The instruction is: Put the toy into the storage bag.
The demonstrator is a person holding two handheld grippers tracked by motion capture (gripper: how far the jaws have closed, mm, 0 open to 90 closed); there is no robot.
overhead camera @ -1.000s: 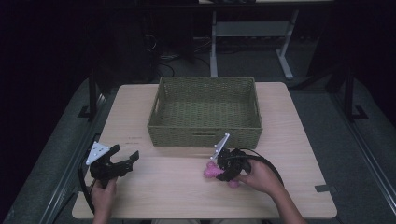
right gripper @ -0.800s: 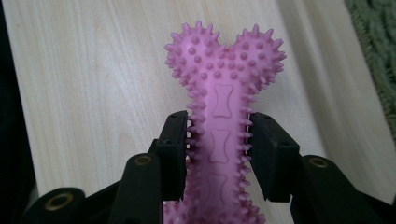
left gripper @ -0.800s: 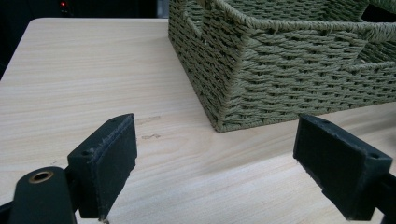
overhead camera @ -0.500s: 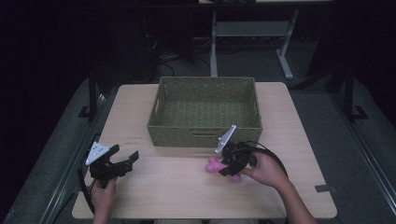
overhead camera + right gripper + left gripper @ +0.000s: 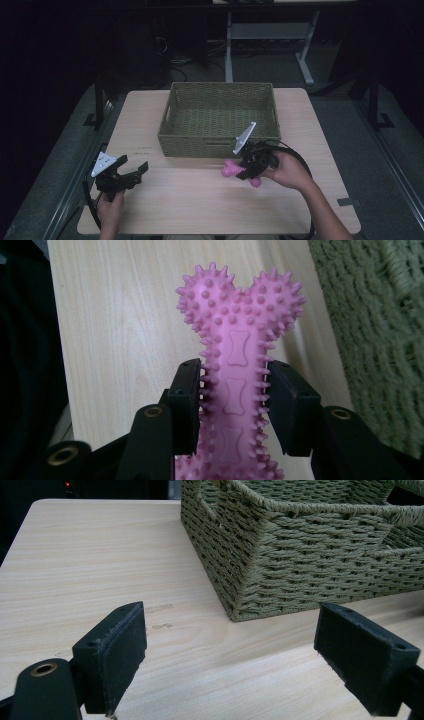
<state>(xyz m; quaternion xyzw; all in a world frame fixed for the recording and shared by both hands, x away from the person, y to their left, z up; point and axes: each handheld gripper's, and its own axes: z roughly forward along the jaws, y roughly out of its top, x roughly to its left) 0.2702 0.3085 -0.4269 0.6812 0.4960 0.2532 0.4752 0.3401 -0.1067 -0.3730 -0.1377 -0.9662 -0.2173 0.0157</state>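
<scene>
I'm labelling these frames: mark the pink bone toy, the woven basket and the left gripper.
pink bone toy (image 5: pixel 239 347): right gripper view, its shaft.
woven basket (image 5: pixel 220 146): high view, its near wall.
left gripper (image 5: pixel 134 167): high view, between its fingertips.

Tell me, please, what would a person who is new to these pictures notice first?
First comes the pink spiky bone toy, clamped by its shaft between the jaws of the right gripper just above the table, in front of the basket. Next is the green woven basket at the middle of the table. The left gripper waits open near the table's front left corner.
</scene>
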